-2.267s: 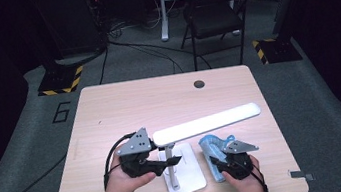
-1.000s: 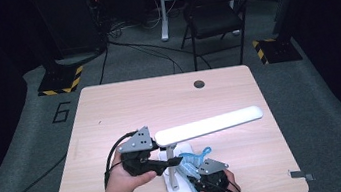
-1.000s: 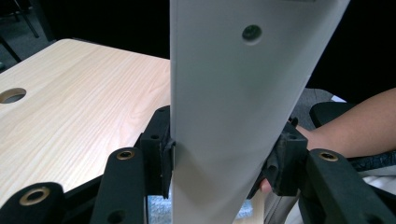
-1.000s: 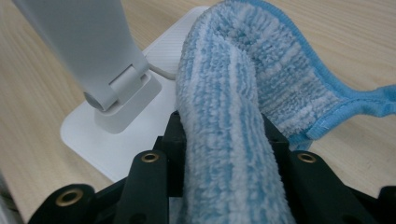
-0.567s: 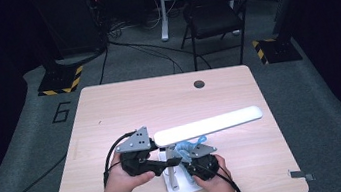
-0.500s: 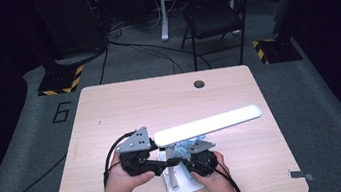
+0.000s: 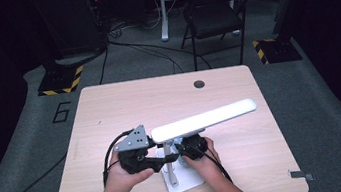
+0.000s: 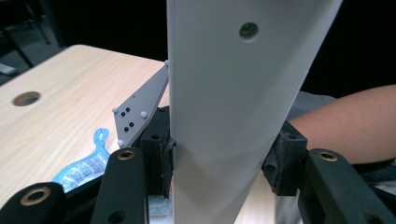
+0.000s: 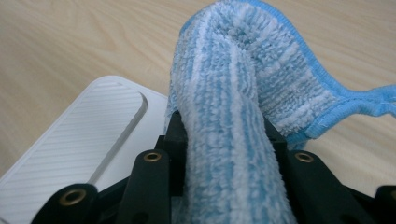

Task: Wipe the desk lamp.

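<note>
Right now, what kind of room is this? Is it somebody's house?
Probably not a house; more likely a lab or studio. A lone table stands on grey carpet, dark all around, with stands on hazard-striped bases, loose cables and a folding chair.

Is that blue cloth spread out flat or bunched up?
Bunched up: the blue cloth is folded into a thick roll, pinched in the right gripper.

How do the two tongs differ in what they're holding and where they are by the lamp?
The left tongs clamp the lamp's stiff white post; the right tongs pinch a soft blue cloth. From above, the left tongs sit left of the post under a grey plate, while the right tongs sit right of it, above the lamp's white base. Both have black jaws and are hand-held.
</note>
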{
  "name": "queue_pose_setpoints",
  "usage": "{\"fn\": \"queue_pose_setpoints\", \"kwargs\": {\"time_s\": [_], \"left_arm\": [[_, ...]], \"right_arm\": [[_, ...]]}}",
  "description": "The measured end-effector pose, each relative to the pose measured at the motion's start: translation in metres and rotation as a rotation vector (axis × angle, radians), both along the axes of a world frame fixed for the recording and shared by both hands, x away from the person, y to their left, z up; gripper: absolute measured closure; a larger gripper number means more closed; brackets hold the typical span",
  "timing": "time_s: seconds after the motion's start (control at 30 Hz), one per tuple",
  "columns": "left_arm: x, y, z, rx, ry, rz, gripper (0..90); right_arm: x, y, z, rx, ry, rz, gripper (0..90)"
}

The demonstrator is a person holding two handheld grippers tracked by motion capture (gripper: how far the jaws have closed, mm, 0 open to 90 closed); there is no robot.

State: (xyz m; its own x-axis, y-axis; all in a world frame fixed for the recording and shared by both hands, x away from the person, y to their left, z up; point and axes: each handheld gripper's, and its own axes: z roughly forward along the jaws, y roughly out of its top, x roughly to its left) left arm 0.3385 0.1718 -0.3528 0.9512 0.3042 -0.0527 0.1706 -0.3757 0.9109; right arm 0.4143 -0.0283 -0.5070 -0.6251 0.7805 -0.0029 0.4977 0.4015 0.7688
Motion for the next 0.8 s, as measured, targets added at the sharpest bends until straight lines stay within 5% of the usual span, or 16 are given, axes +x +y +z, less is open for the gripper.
{"fn": "queue_pose_setpoints", "kwargs": {"time_s": [0.13,0.27,0.63,0.8], "left_arm": [[0.004,0.001,-0.001,-0.015,0.002,0.011,52.0],[0.006,0.003,-0.002,-0.024,0.003,0.019,51.9],[0.004,0.001,-0.004,-0.032,-0.004,0.018,52.0],[0.003,0.000,-0.004,-0.027,-0.009,0.025,52.0]], "right_arm": [[0.015,0.008,0.001,-0.035,-0.006,-0.003,65.1],[0.019,0.009,0.001,-0.019,0.000,-0.011,65.0],[0.003,0.006,-0.004,0.013,-0.036,-0.030,65.0],[-0.012,0.000,-0.004,0.018,-0.033,0.013,65.1]]}}
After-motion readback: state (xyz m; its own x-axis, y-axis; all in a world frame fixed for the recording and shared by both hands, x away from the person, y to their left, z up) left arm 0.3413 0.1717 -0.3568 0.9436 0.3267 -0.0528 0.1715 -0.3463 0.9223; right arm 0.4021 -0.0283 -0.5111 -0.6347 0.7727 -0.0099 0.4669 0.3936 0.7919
